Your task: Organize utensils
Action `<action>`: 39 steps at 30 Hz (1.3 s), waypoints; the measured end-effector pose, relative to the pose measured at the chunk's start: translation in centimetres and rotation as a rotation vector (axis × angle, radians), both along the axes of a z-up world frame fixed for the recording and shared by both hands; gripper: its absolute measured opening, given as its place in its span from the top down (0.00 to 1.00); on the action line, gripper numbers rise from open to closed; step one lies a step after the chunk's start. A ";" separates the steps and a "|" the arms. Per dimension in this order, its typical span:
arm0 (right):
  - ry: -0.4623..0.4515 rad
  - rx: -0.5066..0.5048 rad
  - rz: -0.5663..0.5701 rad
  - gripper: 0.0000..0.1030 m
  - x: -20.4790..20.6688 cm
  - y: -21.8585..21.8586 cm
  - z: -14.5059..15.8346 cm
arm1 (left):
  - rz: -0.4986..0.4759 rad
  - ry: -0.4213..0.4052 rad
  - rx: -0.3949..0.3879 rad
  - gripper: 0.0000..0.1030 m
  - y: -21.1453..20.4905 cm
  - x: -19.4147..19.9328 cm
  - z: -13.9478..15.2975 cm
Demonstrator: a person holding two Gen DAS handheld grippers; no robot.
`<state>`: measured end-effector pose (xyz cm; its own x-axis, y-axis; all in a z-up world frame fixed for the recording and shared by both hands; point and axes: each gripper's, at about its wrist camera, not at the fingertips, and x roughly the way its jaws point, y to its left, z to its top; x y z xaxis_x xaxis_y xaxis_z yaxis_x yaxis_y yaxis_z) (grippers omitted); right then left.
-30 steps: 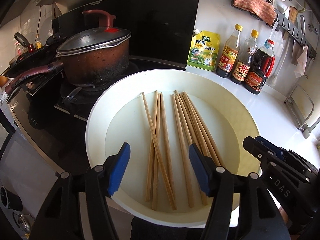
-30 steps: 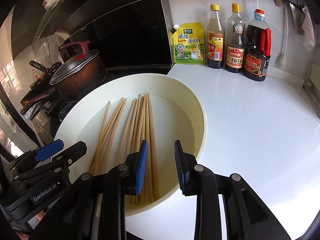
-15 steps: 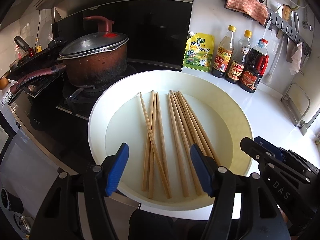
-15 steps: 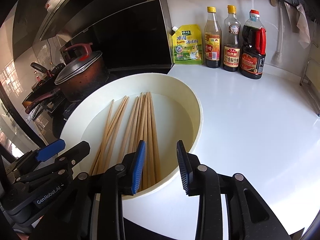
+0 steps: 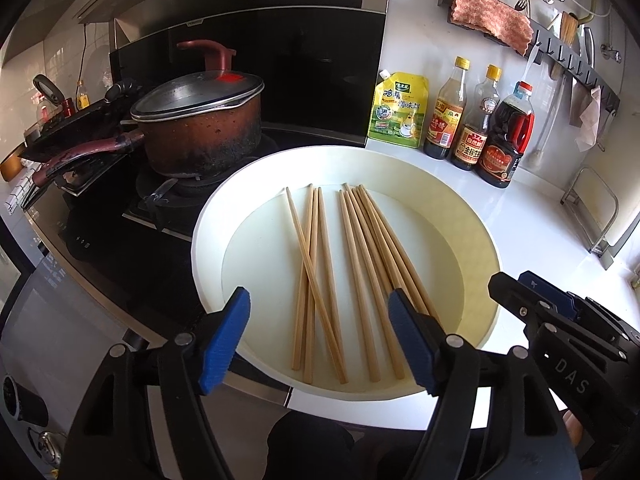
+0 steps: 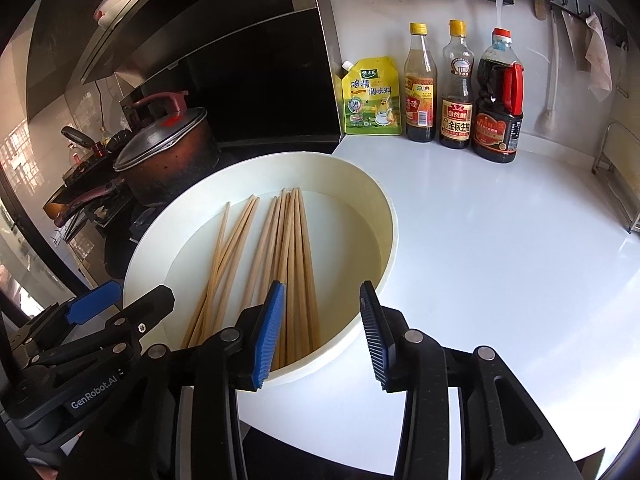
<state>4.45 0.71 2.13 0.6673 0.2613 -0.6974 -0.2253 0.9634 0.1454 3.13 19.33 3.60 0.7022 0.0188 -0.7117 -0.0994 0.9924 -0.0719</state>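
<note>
Several wooden chopsticks (image 5: pixel 352 272) (image 6: pixel 284 256) lie loose in a wide white basin (image 5: pixel 208 240) (image 6: pixel 384 208) on the white counter beside the stove. My left gripper (image 5: pixel 320 340) hovers above the basin's near rim, its jaws opening, nothing between the blue pads. My right gripper (image 6: pixel 322 332) hangs over the near right rim, jaws also opening and empty. Each gripper shows at the edge of the other's view: the right gripper (image 5: pixel 560 320) and the left gripper (image 6: pixel 100 320).
A lidded brown pot (image 5: pixel 200 128) and a dark pan (image 5: pixel 72 128) sit on the stove to the left. A yellow seasoning pouch (image 5: pixel 398 110) and three sauce bottles (image 5: pixel 480 120) stand against the back wall. A wire rack (image 5: pixel 600 216) stands at the right. A wall rail (image 5: pixel 568 48) carries a cloth and utensils.
Both grippers drew back and up from the basin while their jaws widened. The chopsticks stayed where they lay.
</note>
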 end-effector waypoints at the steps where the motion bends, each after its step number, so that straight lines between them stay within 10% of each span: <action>1: 0.000 0.001 -0.001 0.63 0.0 0.0 0.0 | 0.002 -0.001 0.001 0.29 0.0 -0.1 0.0; 8: -0.007 0.008 0.002 0.60 -0.4 -0.2 0.2 | 0.013 -0.023 0.011 0.13 0.1 -0.6 0.5; 39: -0.019 -0.007 -0.009 0.55 -1.1 -0.2 0.2 | 0.070 -0.010 0.045 0.06 0.5 -1.0 0.4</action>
